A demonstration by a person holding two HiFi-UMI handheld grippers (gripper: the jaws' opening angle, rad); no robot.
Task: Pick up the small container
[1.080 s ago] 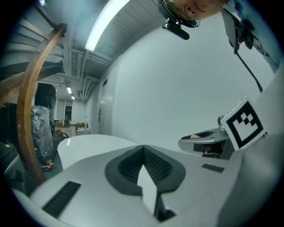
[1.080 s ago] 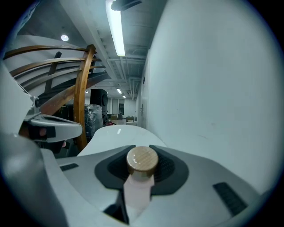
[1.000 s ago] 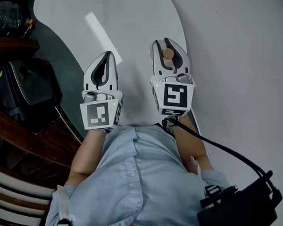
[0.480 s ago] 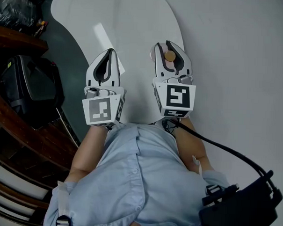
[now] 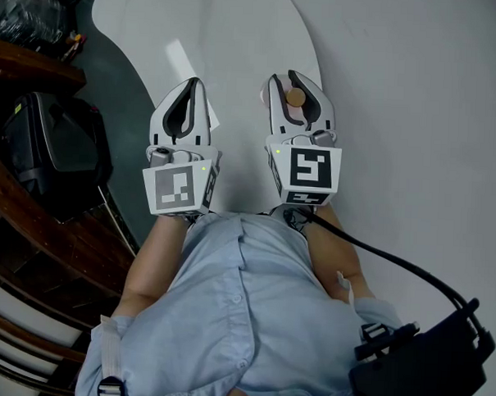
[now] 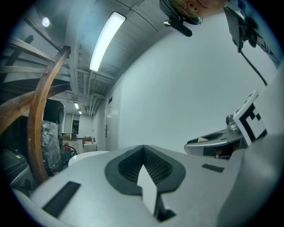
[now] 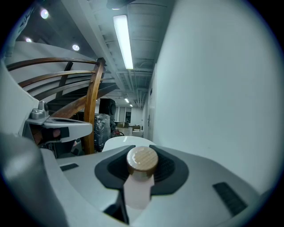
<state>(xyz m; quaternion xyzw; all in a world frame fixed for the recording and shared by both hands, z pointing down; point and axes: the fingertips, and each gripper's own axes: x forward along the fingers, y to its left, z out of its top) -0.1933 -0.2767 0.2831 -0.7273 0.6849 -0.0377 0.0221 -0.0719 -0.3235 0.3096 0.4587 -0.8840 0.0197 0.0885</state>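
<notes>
Small container (image 7: 138, 188), wooden stopper toward the fingertips, clamped between the fingers (image 7: 199, 177) of the right gripper (image 5: 286, 76); fingers (image 6: 88, 177) of the left gripper (image 5: 190, 82) clenched together, empty.

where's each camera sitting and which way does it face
Head view: on the person's head, facing steeply down; shows left gripper, right gripper, shirt.
Left gripper view: on the left gripper, facing along its shut jaws toward a wall.
Right gripper view: on the right gripper, facing along jaws clamping the container.
Shared: both gripper views show the wooden rail and the other gripper.
</notes>
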